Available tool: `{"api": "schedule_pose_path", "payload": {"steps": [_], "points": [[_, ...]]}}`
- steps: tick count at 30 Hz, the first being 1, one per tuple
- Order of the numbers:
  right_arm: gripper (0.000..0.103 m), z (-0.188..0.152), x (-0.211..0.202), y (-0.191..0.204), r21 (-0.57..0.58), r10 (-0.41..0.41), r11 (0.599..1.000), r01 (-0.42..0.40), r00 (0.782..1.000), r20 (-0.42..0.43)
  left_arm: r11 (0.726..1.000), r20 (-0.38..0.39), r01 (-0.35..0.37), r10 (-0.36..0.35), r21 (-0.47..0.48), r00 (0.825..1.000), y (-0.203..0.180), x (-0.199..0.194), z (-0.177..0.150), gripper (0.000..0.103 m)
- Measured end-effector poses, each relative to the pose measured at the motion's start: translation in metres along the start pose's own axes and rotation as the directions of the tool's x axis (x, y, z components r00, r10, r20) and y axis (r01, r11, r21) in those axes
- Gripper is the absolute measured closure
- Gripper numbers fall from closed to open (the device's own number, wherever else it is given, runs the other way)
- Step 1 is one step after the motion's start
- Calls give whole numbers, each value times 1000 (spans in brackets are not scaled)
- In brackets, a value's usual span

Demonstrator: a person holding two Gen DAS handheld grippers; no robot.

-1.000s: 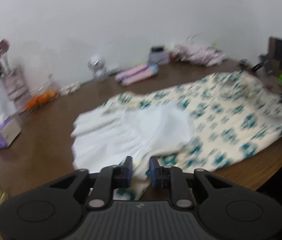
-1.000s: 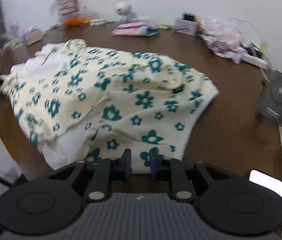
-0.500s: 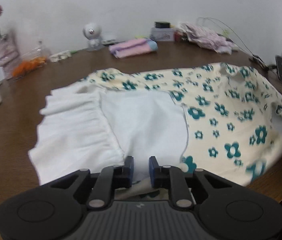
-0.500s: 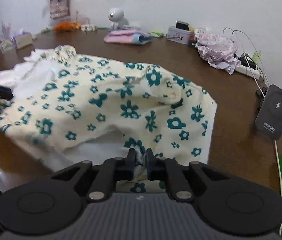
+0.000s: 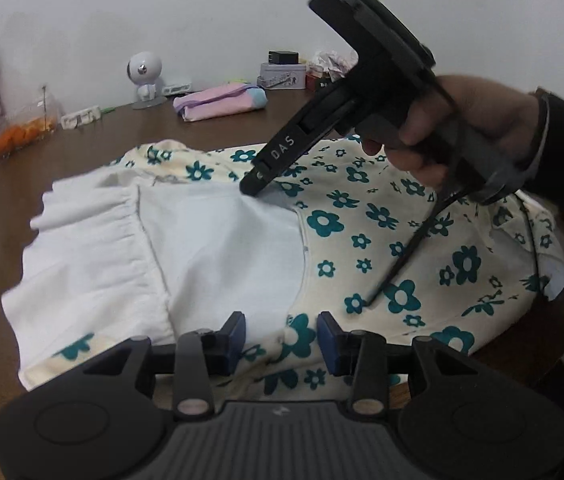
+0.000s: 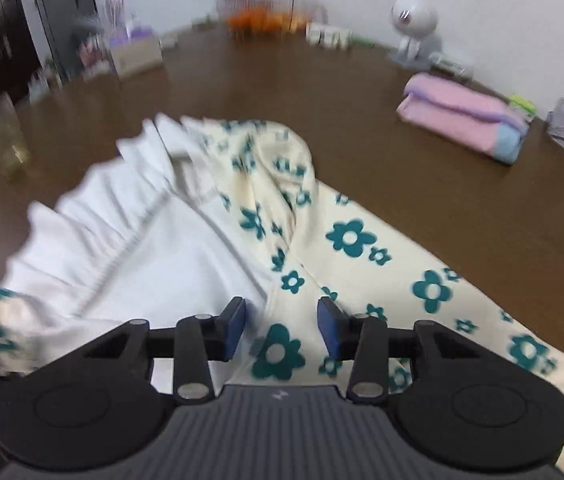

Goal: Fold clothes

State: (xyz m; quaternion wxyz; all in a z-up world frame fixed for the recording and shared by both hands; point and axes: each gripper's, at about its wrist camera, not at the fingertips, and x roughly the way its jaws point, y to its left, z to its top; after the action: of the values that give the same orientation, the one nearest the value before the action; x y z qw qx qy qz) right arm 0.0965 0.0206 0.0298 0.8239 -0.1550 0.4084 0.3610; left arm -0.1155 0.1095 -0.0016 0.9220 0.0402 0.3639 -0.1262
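Left claw [image 5: 281, 338] over floral garment [image 5: 362, 216]

My left camera sits low at the table's [image 5: 94, 136] near edge, looking across the dress [image 5: 362, 216] toward the wall. My right camera hangs close above the same dress [image 6: 346, 240], tilted down, facing the far clutter. Both views share the dress, the pink bundle [image 5: 222, 100] [image 6: 462, 116] and the white figurine [image 5: 144, 70] [image 6: 414, 20].

Garment [image 5: 362, 224] on table [image 5: 82, 148], folded bundle [image 5: 220, 101] behind.
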Motion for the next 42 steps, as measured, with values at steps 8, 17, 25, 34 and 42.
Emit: {"api": "schedule_pose_path", "payload": {"steps": [8,17,25,34,42], "points": [[101,27,-11,-19,182,0,983,-16,996,87,1000,-10,23,-23,9,1000,5,3,16,64],[61,17,-5,-14,157,-9,988,-3,997,79,997,5,66,-65,-48,998,17,9,25,102],[102,14,13,-2,129,-60,990,58,998,15,996,62,57,-53,-70,997,20,0,35,102],[98,33,-4,-7,152,-120,984,97,982,149,997,30,-66,68,-45,997,21,19,38,100],[53,-14,-91,-68,195,-127,977,90,973,190,997,85,-63,67,-50,994,13,-12,34,85]]}}
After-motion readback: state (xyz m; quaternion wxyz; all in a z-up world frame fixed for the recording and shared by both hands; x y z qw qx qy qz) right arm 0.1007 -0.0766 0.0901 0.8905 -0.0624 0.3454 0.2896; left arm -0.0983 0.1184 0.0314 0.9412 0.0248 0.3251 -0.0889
